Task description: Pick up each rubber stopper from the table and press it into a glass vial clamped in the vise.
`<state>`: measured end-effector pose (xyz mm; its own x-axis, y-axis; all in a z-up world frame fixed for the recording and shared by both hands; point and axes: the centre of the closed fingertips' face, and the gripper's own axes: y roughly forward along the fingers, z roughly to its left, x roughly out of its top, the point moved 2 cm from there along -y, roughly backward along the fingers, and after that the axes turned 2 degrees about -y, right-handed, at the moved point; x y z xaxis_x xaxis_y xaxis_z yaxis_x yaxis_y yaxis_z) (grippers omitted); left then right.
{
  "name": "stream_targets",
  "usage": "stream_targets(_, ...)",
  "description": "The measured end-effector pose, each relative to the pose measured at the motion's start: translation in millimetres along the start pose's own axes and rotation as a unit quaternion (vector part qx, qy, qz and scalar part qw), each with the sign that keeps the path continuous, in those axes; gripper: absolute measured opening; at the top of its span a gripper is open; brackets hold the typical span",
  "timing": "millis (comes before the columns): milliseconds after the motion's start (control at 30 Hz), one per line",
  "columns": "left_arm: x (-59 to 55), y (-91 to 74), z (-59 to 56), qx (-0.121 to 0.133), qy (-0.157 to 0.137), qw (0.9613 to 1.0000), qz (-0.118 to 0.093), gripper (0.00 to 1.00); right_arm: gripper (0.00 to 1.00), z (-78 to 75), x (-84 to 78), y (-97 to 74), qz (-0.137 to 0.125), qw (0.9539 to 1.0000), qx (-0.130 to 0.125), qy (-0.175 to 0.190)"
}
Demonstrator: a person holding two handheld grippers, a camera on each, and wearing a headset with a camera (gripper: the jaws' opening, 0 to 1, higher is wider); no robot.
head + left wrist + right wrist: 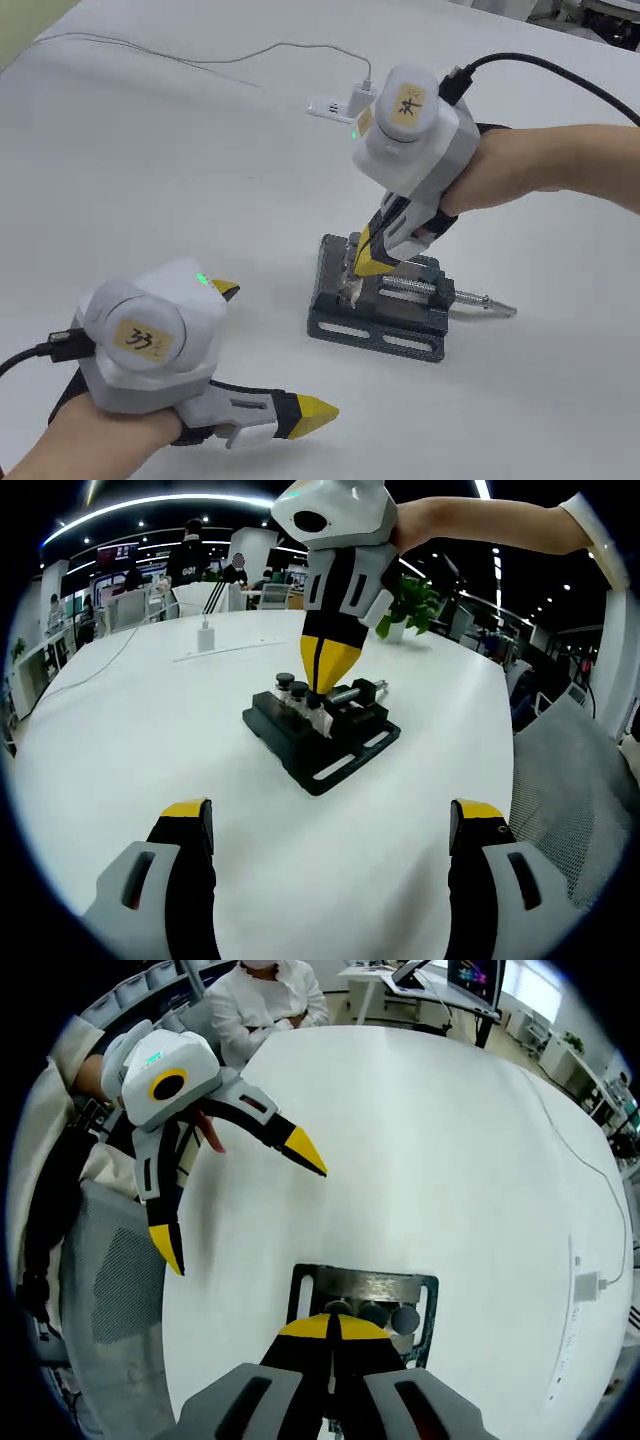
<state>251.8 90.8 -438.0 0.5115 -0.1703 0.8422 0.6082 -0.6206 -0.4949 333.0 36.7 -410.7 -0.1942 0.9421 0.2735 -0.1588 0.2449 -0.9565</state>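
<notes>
**Q:** Why is the right gripper (368, 262) held steeply over the vise (375, 330)?

**A:** Its jaws are drawn fully together, yellow tips touching, and are pointed down at the row of glass vials (318, 712) clamped between the vise cheeks. In the right gripper view, 3 round dark stoppers (372, 1312) are seen in a row on the vials, and the closed tips are set right at the end one. A closed pair of tips gives 1 blunt point, so the pose is judged to be for pushing a stopper down rather than for carrying one. Whether that stopper is fully seated cannot be told.

**Q:** Why are the vials clamped in a vise at all?

**A:** The vise is laid flat on the white table (150, 180) and the glass is gripped upright. A downward push is thus taken by the vise, and the vials are not tipped.

**Q:** How is the left gripper (272, 349) placed?

**A:** It is held low over the table, well apart from the vise, with its jaws spread wide and nothing between them. It is judged to be parked out of the way, ready for a pick-up.

**Q:** What lies elsewhere?

**A:** A white adapter (335, 105) with its cable is seen at the far side of the table, apart from the work.
</notes>
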Motion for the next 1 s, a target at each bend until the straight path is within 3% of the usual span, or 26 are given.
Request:
stream_targets(433, 0.5, 6.0, -1.0, -0.006, -0.007, 1.0000, 0.000, 0.98, 0.00, 2.8, 3.1, 0.9, 0.016, 0.9998, -0.007, 0.005)
stream_targets(767, 4.2, 8.6, 0.6, -0.006, -0.012, 0.9999, -0.006, 0.98, 0.00, -4.3, 7.5, 2.6, 0.049, 0.9983, 0.014, 0.031)
stream_targets(933, 3.7, 9.8, 0.7, -0.007, -0.014, 0.9999, -0.007, 0.98, 0.00, -5.9, 5.1, 2.2, 0.041, 0.9965, 0.032, 0.066)
stream_targets(1000, 3.6, 10.6, 0.7, -0.007, -0.013, 0.9999, -0.006, 0.98, 0.00, -7.9, 4.8, 2.9, 0.041, 0.9965, 0.035, 0.063)
